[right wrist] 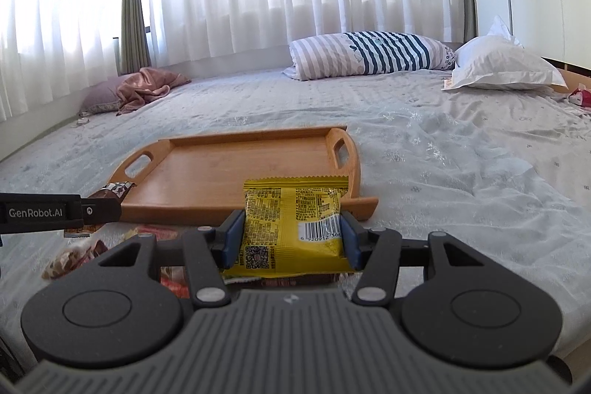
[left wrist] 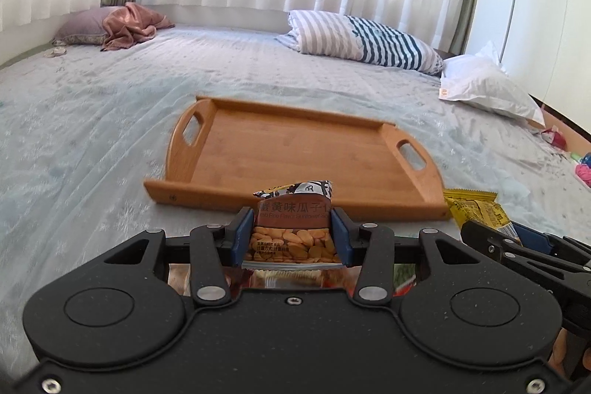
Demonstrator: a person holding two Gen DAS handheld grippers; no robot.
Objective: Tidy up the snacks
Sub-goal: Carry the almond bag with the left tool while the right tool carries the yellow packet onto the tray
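A: Snacks are in both tools. The left tool is closed narrow on a seed packet, its blue pads pressing the packet's two side edges. The right tool holds a yellow packet the same way, at a wider gap. Both packets hang just short of the tray's near wall, and nothing is in the tray yet.

B: So what might spoil it?

A: The grips, first. Each packet is pinched only at its edges, and a soft, puffed foil bag could buckle or slide between the pads, then drop onto the bed short of the tray.

B: And the near wall?

A: Likely the second risk. If a packet's lower edge comes in too low, it could catch on that wall and be tugged askew or pulled out. The tray sits on a soft, rumpled sheet, so a knock could also push or tilt it.

B: Do the tools crowd each other?

A: Yes. From the left wrist, the right tool shows just beside, at the right edge. Heading for the same tray together, their arms could bump, or one packet could land on the other.

B: Anything else?

A: More wrappers lie on the bed under the tools. Lowering again could snag them.
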